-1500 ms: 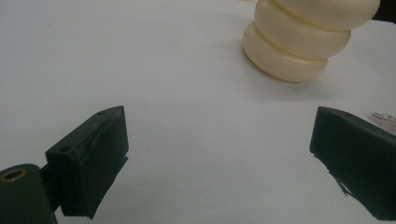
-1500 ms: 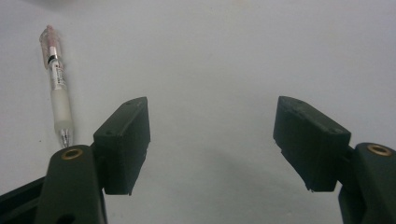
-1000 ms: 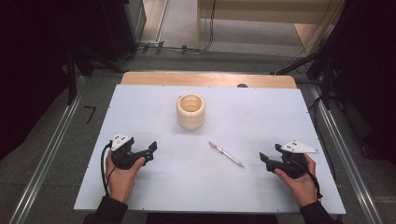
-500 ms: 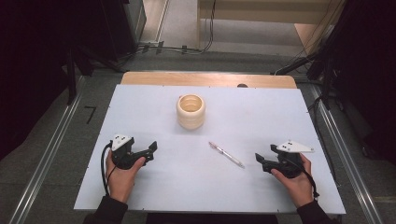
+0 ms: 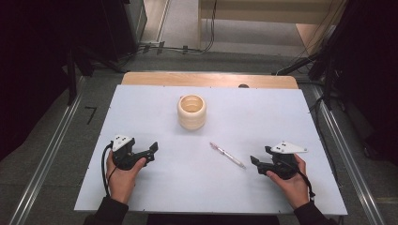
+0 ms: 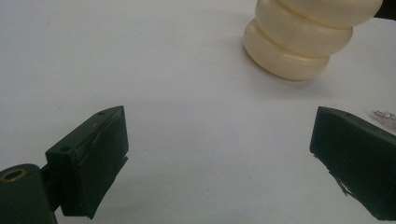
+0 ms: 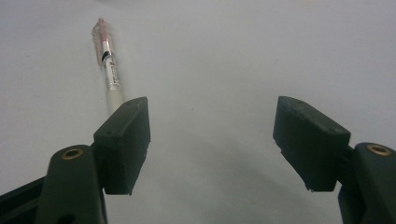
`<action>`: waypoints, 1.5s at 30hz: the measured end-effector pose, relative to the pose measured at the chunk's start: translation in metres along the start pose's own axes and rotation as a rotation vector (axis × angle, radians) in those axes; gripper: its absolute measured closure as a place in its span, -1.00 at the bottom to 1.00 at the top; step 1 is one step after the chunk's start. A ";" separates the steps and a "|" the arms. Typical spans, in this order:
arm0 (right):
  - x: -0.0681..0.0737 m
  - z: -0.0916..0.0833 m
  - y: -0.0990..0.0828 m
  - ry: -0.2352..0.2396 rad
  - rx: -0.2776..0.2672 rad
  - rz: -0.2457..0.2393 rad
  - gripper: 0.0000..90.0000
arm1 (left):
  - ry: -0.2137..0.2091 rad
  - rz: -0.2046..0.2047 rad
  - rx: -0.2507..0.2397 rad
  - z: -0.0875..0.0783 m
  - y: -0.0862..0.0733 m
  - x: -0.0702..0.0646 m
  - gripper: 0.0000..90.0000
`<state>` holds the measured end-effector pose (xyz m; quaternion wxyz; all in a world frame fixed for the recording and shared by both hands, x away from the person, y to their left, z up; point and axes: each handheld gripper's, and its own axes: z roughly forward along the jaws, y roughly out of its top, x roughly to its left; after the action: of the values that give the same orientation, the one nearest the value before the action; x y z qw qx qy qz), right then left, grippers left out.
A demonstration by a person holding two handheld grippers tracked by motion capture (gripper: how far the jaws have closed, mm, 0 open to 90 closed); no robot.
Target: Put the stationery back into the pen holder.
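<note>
Item 1: pen (image 5: 227, 155). Slim, clear-and-white barrel with a pinkish cap end. Lies flat on the white table top (image 5: 187, 187), slanted, near the middle of the front half. In the right gripper view (image 7: 108, 65) its near end runs behind the left-hand jaw of that gripper; nothing grips it.

Item 2: right gripper (image 5: 256, 161). Black body with a grey three-cornered plate on top, held in the person's right hand (image 5: 291, 180). Sits low over the table just beside the pen's near end, pointing toward it. Jaws stand wide apart (image 7: 212, 140) with bare table between them; nothing held.

Item 3: cream ribbed cup (image 5: 191, 111). Stacked-ring shape, upright, open at the top, standing behind the pen toward the table's middle, well apart from both grippers. In the left gripper view (image 6: 308, 42) it shows at the upper right.

Item 4: left gripper (image 5: 151, 149). Black, white plate on top, cable looping off its rear, held in the person's left hand (image 5: 123, 176) at the table's front left. Jaws spread wide (image 6: 219, 154), empty, over bare table.

Item 5: wooden strip (image 5: 209, 79) along the table's far edge.
</note>
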<state>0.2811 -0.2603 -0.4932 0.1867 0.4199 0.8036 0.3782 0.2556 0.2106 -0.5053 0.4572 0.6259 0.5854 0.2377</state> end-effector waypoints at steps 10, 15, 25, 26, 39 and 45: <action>0.009 0.006 0.003 0.028 0.007 -0.018 -0.41 | -0.002 -0.002 0.000 0.000 0.000 0.000 -0.89; 0.013 0.009 0.004 0.038 0.013 -0.029 -0.40 | -0.002 -0.002 0.000 0.000 0.000 0.000 -0.89; 0.019 0.014 0.004 0.055 0.025 -0.046 -0.39 | -0.003 -0.003 0.000 0.001 0.000 0.000 -0.89; 0.020 0.015 0.004 0.056 0.025 -0.050 -0.39 | -0.004 -0.003 0.001 0.001 0.000 0.000 -0.89; 0.027 0.021 0.005 0.067 0.042 -0.061 -0.39 | -0.004 -0.004 0.004 0.001 0.000 0.000 -0.89; 0.029 0.023 0.006 0.076 0.046 -0.066 -0.36 | -0.005 -0.004 0.005 0.001 0.000 0.000 -0.89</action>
<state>0.2817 -0.2238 -0.5033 0.1586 0.3828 0.8319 0.3691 0.2562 0.2102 -0.5060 0.4575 0.6264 0.5863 0.2339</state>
